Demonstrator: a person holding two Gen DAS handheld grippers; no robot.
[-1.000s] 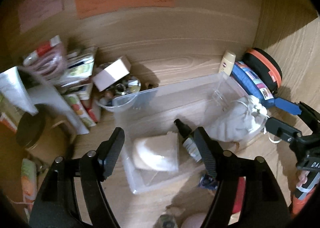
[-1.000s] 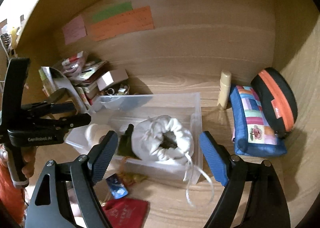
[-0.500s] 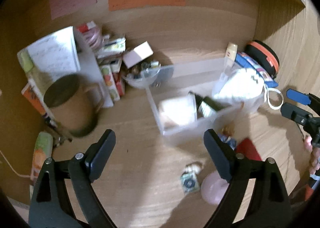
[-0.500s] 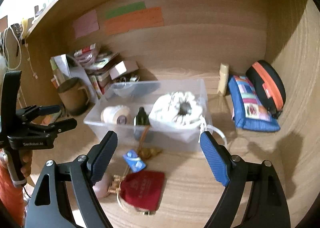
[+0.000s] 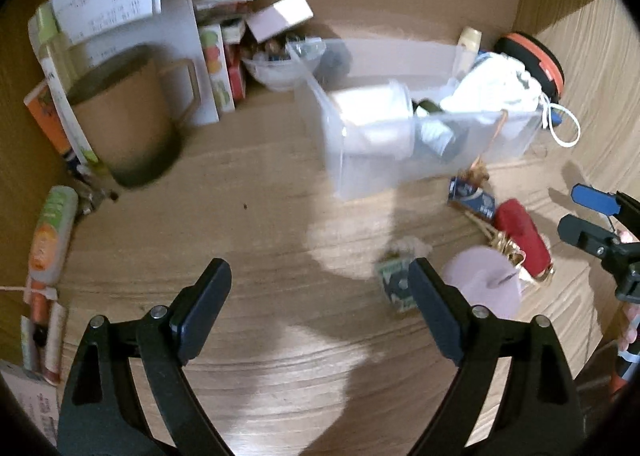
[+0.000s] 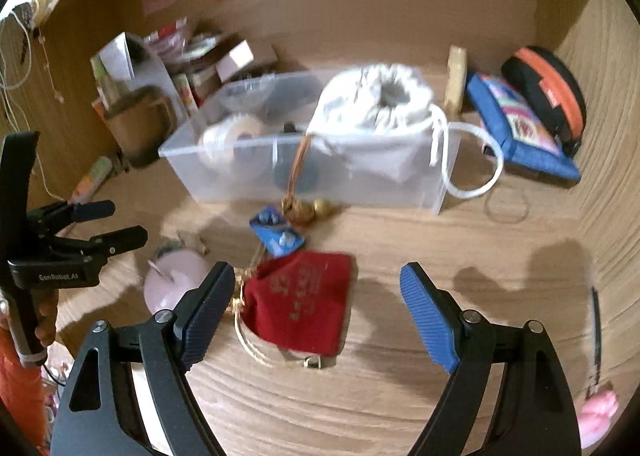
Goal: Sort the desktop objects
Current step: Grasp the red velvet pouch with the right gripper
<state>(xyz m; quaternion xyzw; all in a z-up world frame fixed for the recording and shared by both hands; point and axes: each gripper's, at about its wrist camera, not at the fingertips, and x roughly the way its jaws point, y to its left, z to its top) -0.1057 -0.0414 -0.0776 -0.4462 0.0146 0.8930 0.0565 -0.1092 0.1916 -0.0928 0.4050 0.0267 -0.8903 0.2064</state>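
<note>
Step in hand: between picks, as I judge it; both tools hover over loose items lying on the wooden table (image 6: 460, 256) in front of the clear plastic storage bin (image 6: 240, 180).
Left gripper (image 5: 320, 296): its black fingers (image 5: 208, 296) stand wide apart and hold nothing; they have just been opening, with only bare table between them.
Right gripper (image 6: 316, 300): its blue ribbed fingers (image 6: 424, 308) are spread wide and grip nothing; the flat red velvet pouch with gold print (image 6: 304, 296) lies on the table between them, untouched as far as I can tell.
Next move, my guess: lower the right tool over the red pouch, close on the soft cloth and carry it into the bin. The gold cord at its edge could trail or snag.
Bin contents: a white drawstring cloth bag (image 6: 376, 100) at the right end with its cord hanging over the wall, a white roll of tape or thread (image 6: 236, 132) at the left end, and a small dark bottle (image 5: 430, 108) between them.
Still on the table: a pale pink round candle (image 6: 172, 284) beside the red pouch, a small blue foil packet (image 6: 276, 232), and a brownish trinket with a small brass bell (image 6: 308, 208) just beside the bin's front wall.
Other container: a brown mug with a handle (image 5: 132, 112) stands to the left of the bin; its inside is too dark to read.
</note>
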